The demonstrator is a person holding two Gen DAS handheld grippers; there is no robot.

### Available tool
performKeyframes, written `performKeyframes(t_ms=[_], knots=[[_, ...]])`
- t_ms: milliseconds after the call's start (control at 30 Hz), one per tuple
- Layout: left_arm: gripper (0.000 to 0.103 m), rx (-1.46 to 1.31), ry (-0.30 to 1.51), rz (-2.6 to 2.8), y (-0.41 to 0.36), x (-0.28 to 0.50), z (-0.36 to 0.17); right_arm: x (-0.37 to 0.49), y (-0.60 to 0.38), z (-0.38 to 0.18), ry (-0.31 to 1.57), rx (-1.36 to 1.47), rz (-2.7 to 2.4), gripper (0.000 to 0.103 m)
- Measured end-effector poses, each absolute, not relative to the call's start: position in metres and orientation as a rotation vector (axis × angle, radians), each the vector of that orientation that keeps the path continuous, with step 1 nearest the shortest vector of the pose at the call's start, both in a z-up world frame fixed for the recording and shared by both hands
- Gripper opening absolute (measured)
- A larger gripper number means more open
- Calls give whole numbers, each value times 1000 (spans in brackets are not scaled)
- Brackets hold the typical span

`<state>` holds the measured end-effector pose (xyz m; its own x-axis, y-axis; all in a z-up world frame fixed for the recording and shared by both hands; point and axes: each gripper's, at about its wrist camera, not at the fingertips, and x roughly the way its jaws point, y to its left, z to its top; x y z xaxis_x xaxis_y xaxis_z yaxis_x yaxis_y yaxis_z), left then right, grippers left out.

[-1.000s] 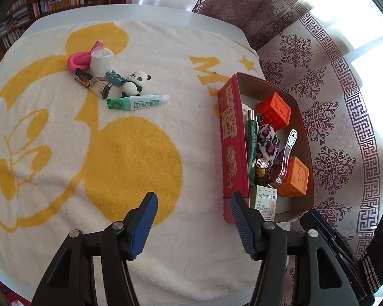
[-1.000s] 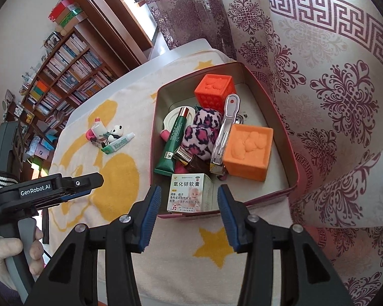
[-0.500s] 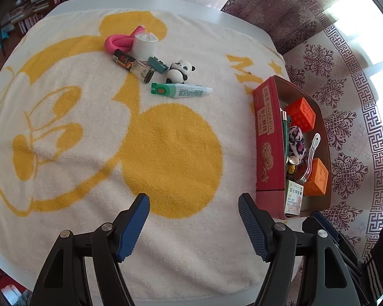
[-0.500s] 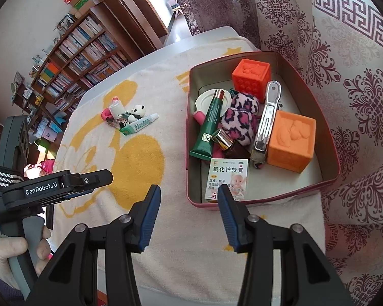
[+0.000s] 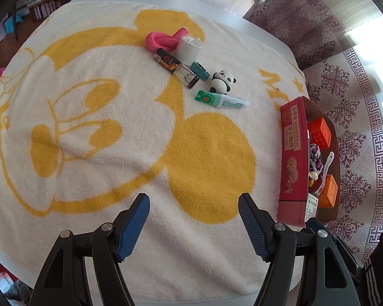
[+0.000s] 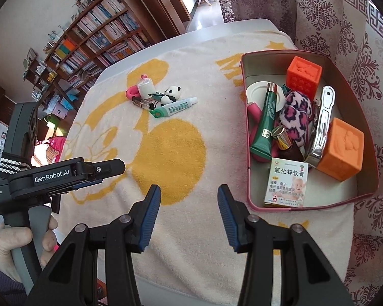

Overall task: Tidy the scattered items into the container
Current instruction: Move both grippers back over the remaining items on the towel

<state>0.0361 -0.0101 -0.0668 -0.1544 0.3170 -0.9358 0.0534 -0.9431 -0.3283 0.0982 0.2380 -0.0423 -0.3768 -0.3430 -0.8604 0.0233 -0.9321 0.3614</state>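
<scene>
You have a red tin [image 6: 311, 205] at the right of the right wrist view, open-topped and already holding two orange cubes [image 6: 343, 150], a green tube [image 6: 266, 119], a leopard-print plush [image 6: 297, 113], a metal clip [image 6: 321, 130] and a small medicine box [image 6: 286, 182]. At upper centre of the left wrist view, your leftovers cluster: a pink loop [image 5: 160, 41], a white roll [image 5: 189, 47], a lighter [image 5: 167, 61], a panda figure [image 5: 222, 81] and a green-and-white tube [image 5: 222, 100] lying flat.
</scene>
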Motion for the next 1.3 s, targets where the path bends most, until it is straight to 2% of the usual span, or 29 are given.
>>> performKeyframes(t_ms=[767, 1133, 1300], knots=[[73, -1994, -483, 2206, -76, -8, -93, 65, 193, -68, -466, 1723, -2342, 51], [73, -2028, -451, 2175, -90, -56, -116, 55, 184, -92, -508, 1835, -2318, 51], [73, -1998, -369, 2219, -91, -86, -120, 45, 180, -96, -534, 1856, -2327, 51]])
